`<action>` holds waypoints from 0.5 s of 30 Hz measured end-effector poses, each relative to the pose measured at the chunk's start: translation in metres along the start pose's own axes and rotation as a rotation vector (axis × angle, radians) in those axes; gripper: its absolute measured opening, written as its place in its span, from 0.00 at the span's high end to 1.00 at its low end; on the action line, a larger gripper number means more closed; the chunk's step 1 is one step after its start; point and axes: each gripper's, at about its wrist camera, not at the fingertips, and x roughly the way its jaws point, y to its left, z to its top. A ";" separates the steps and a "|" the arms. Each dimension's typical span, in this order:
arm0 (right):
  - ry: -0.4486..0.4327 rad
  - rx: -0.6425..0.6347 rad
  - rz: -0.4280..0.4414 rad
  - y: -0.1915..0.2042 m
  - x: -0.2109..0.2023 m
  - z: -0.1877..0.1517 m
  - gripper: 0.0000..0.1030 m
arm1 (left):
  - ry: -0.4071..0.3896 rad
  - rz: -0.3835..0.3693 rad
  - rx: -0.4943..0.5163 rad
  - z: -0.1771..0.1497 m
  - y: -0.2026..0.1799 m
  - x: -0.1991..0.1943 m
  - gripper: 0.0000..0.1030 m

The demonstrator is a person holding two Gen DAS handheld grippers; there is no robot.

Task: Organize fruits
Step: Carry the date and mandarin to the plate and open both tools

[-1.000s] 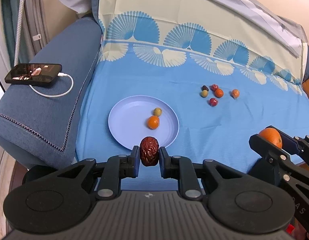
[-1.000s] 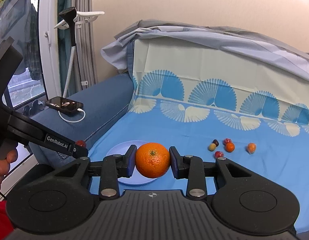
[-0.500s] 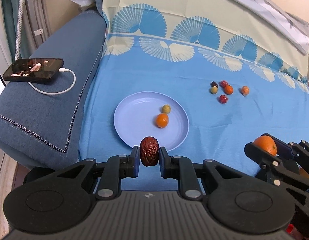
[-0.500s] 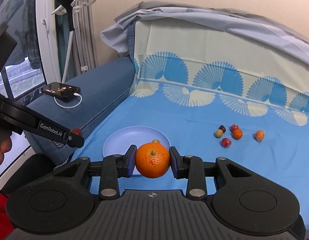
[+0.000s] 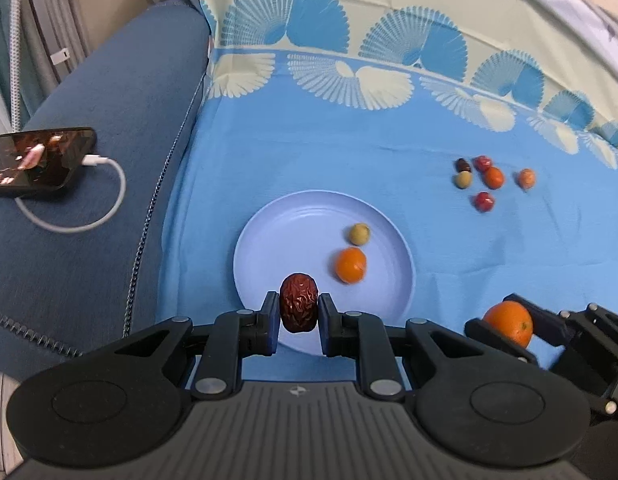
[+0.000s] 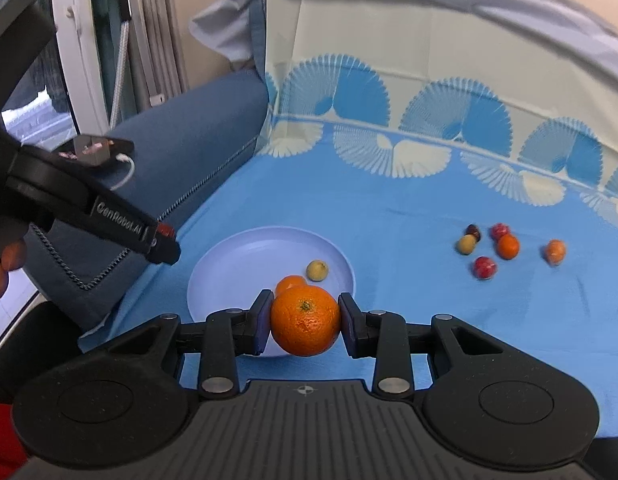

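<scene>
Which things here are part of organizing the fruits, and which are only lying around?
Part of the job:
- red date in left gripper
- big orange in right gripper
- plate with small orange and green fruit
- six loose fruits

Just lying about:
- phone
- white cable

The right gripper (image 6: 305, 322) clamps a large orange (image 6: 305, 320) between its two pads, just above the near rim of a pale blue plate (image 6: 229, 268). On the plate just beyond the tool lie a small orange fruit (image 6: 289, 282), partly hidden, and a yellowish-green one (image 6: 317, 270). Ahead and to the right, well apart, six small fruits (image 6: 508, 246) cluster on the blue cloth (image 6: 409, 232). To the left, the left gripper (image 6: 163, 240) pinches something dark red over the sofa arm (image 6: 181, 148).
</scene>
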 end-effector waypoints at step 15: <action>0.141 -0.010 0.018 0.002 0.103 0.008 0.65 | 0.114 0.026 0.000 0.032 0.015 0.093 0.79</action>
